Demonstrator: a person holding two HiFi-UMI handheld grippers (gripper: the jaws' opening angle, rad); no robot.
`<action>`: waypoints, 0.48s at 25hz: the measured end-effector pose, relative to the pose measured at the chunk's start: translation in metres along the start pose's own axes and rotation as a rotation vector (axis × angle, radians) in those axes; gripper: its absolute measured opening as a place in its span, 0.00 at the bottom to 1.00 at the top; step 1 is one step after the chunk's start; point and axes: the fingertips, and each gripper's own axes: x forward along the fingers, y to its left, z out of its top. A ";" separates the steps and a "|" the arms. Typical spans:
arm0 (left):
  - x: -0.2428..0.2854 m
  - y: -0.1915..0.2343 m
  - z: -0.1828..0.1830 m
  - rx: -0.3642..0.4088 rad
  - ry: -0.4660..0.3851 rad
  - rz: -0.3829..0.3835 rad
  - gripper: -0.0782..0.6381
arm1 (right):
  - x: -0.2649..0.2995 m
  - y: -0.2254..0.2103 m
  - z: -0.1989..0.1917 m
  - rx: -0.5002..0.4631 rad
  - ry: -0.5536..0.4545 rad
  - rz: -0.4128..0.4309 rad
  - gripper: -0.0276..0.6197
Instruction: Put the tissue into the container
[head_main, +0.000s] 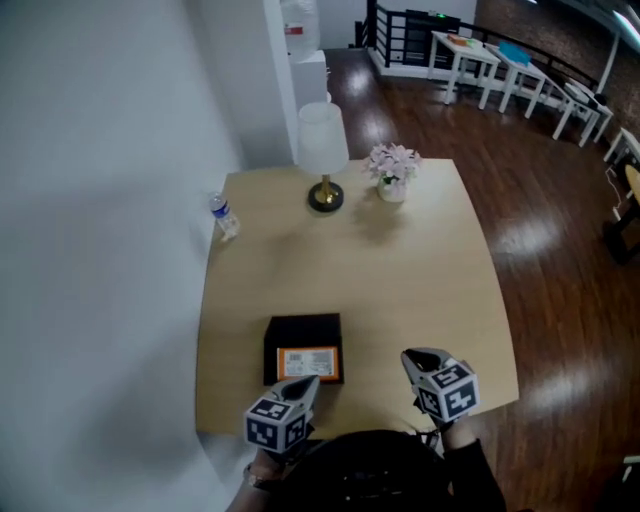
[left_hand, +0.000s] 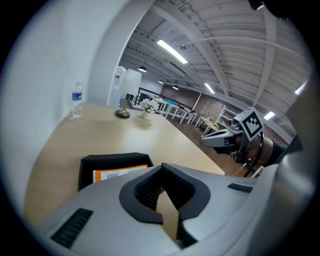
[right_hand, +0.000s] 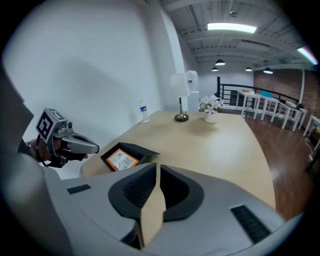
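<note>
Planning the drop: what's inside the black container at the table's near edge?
An orange-labelled flat packet lies in the black container, toward its near side. Whatever is under the packet is covered, and the far part of the inside reads only as dark.

The left gripper (left_hand: 161, 166) is holding its fingers together, empty, just before the black container (left_hand: 88, 168) lying on the surface (left_hand: 100, 135). The right gripper (left_hand: 204, 142) is hovering to the container's right, and a bottle (left_hand: 76, 100) is standing far behind it.
</note>
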 end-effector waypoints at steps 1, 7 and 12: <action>0.005 -0.003 0.002 0.013 0.004 -0.008 0.11 | -0.007 -0.007 -0.006 0.025 -0.017 -0.028 0.05; 0.030 -0.022 0.002 0.063 0.032 -0.024 0.11 | -0.017 -0.021 -0.058 0.161 0.007 -0.108 0.05; 0.032 -0.032 -0.005 0.078 0.060 -0.045 0.11 | -0.013 -0.016 -0.066 0.139 0.015 -0.094 0.05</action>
